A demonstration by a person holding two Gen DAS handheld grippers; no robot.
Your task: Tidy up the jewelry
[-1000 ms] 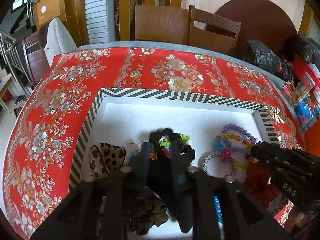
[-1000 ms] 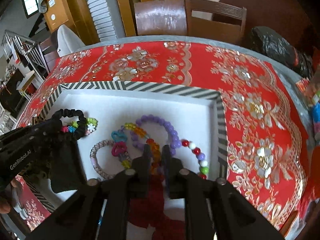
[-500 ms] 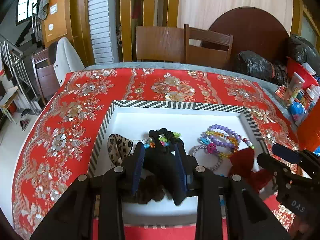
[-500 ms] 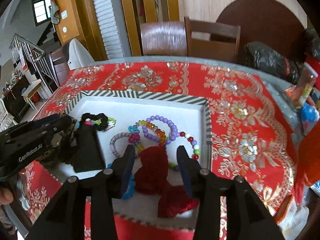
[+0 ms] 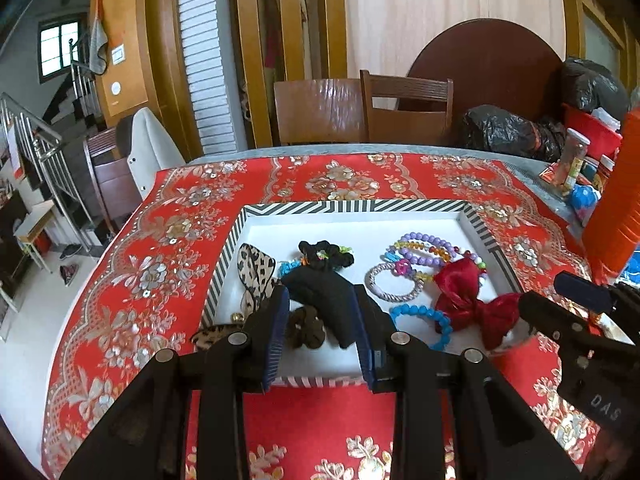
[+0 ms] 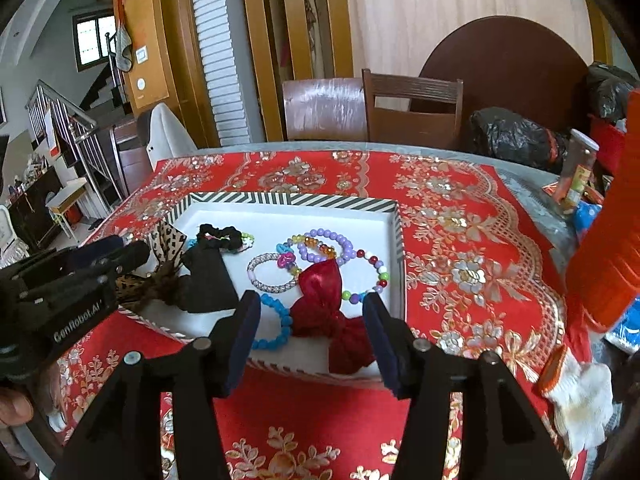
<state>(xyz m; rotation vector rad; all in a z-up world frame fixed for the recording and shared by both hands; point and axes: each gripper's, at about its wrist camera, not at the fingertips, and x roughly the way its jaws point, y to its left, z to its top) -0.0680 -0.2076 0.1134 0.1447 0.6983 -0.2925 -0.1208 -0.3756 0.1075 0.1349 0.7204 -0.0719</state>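
Right wrist view: the right gripper (image 6: 310, 330) has pulled back from the striped tray (image 6: 296, 200) and its jaws have just been opening, leaving the red bow (image 6: 320, 300) at the tray's near right corner, nothing held. The left gripper (image 5: 320, 332) has also backed off, half open and empty, the black bow (image 5: 328, 292) lying near the tray's near edge. Both pieces look placed; the sorting seems close to done.

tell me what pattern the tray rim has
Black-and-white diagonal stripes on the tray rim, clearest from the left wrist.
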